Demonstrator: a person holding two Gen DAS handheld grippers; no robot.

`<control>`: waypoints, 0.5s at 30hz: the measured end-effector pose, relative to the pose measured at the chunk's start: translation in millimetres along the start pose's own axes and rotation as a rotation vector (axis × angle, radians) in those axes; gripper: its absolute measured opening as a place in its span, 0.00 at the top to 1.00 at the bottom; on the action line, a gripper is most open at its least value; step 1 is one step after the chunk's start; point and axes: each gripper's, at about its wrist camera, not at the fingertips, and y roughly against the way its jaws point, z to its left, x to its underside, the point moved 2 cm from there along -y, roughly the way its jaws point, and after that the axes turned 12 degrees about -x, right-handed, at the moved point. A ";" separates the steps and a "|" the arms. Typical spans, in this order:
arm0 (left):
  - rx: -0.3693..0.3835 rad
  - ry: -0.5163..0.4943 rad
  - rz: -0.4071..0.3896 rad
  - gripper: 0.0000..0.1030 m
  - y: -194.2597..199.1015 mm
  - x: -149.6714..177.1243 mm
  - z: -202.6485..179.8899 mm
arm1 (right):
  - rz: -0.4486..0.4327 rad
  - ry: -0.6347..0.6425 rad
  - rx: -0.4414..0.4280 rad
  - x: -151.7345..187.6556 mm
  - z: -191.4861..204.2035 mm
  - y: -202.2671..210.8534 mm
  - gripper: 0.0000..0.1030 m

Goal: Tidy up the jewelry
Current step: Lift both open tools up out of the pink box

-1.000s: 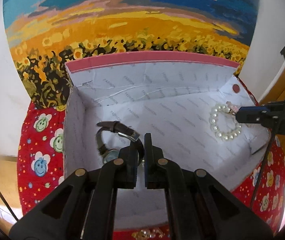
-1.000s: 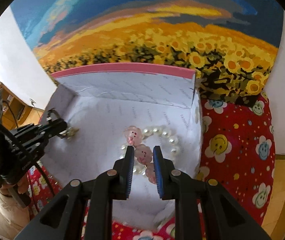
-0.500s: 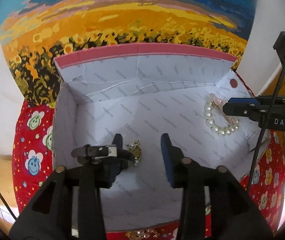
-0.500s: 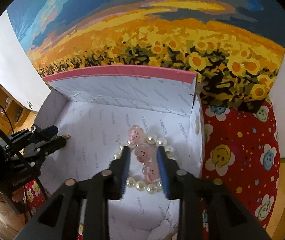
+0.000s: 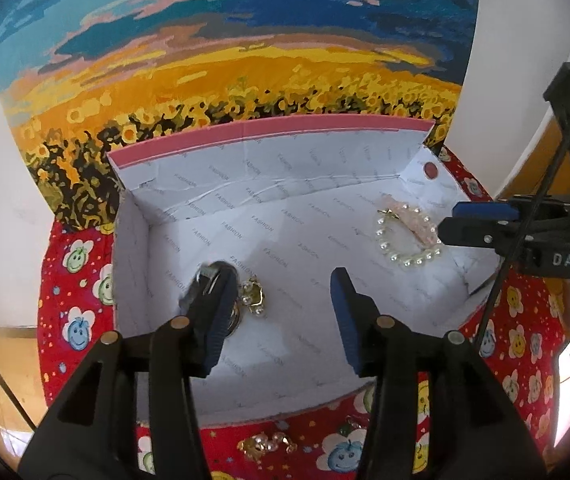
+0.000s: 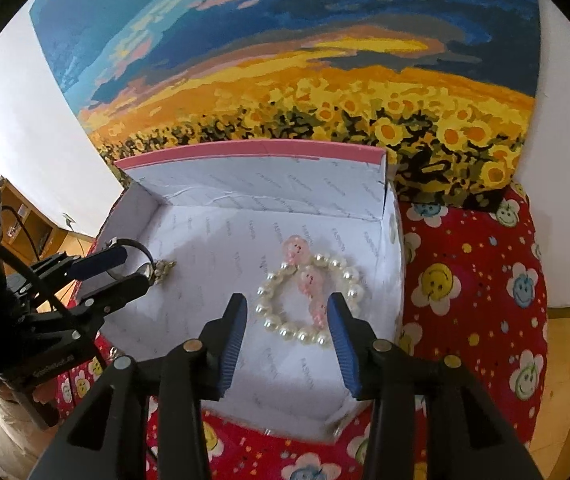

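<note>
A big sunflower-field painting [image 5: 225, 60] stands behind everything, and in front of it a red smiley-flower cloth [image 6: 473, 292] covers the surface. On the cloth sits the open white paper-lined box [image 5: 269, 168] with a pink top edge; it is where the jewelry is being gathered.

The left hand-held gripper [image 5: 281, 312] hangs over the box's left part. Its jaws stand apart and are opening, with nothing pressed between the pads. The right hand-held gripper [image 6: 289, 328] hangs over the right part, jaws likewise apart and opening; the bracelet lies on the floor between and beyond them, not clamped.

Inside the box, three pieces already rest on the paper floor. The pearl bracelet [image 6: 309, 300] with its pink bear beads lies near the right wall. The watch [image 5: 211, 284] lies by the left wall, half hidden behind the left gripper's finger, so its exact lie is hard to read. Just beside it is a small gold-and-pearl earring [image 5: 253, 296].

Judging from this, both drop-offs look finished. What remains, as far as shown, is a cluster of gold-and-pearl pieces [image 5: 267, 446] on the cloth outside the box, in front of its near wall; it probably goes in next.
</note>
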 end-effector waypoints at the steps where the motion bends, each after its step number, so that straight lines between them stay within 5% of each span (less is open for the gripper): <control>1: -0.001 0.001 -0.002 0.60 2.8 0.1 0.3 | -0.006 0.002 0.004 1.9 2.9 3.7 0.56; 8: 0.026 -0.033 0.029 0.51 18.6 1.9 1.7 | -0.026 0.015 0.006 13.1 27.8 26.7 0.54; 15: 0.040 -0.048 0.184 0.44 9.4 15.6 1.6 | -0.054 0.051 -0.015 21.8 56.9 45.8 0.51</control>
